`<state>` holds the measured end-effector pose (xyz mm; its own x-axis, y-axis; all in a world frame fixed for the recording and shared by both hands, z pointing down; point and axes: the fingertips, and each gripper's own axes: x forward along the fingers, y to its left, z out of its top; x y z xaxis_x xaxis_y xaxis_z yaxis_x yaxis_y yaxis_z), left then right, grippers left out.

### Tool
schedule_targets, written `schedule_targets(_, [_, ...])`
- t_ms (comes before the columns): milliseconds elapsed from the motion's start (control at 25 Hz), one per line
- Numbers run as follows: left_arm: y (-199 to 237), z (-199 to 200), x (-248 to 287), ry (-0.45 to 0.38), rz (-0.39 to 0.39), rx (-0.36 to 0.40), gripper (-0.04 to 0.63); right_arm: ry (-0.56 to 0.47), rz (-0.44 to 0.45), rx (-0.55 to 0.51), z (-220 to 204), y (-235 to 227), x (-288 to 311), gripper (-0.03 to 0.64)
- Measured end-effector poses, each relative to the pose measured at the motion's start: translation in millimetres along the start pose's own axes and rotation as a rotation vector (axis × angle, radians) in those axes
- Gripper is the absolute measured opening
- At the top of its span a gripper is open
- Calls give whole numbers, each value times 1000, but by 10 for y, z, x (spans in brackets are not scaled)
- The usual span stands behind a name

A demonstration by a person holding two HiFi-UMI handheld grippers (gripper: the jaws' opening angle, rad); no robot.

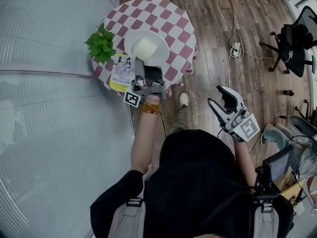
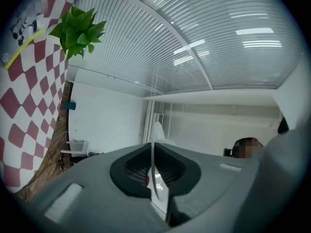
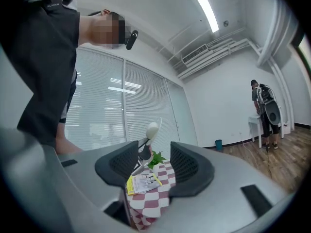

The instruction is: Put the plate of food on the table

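The left gripper (image 1: 143, 69) is clamping the plate (image 1: 159, 37) rim, its 2 jaws nearly closed. Keep it level while lowering onto the table (image 1: 179, 28). The right gripper (image 1: 218, 97) is hanging open, empty.

- A round table (image 1: 173, 33) in a red-and-white checked cloth stood just ahead of the left jaws.
- Left of those jaws ran a glass wall (image 1: 49, 38) lined with fine horizontal blinds.
- Dark wood-plank floor (image 1: 218, 14) spread ahead and to the right of the right jaws, with a white power strip (image 1: 237, 49) lying on it.
- A black office chair (image 1: 293, 43) stood well apart, far to the right of the right jaws.
- Beyond the right jaws rose blind-covered windows (image 3: 141, 106).
- To the right of the windows was a plain white wall (image 3: 223, 101) with a small teal bin (image 3: 218, 143) at its foot.
- High above the right jaws a strip light (image 3: 204, 6) glowed on the white ceiling.
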<state>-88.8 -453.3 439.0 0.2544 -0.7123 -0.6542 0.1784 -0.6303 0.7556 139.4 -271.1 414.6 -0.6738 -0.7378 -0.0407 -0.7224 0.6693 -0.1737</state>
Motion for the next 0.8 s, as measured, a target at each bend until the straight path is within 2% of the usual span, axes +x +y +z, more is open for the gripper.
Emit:
schedule_targets(440, [1664, 315, 869, -42, 256, 109, 15, 77, -117, 57, -84, -544, -18, 199])
schedule_targets(640, [2584, 437, 859, -66, 480, 142, 16, 126, -155, 94, -189, -684, -71, 199])
schedule_targets(800, [3126, 453, 807, -84, 613, 144, 15, 149, -163, 130, -282, -737, -24, 199])
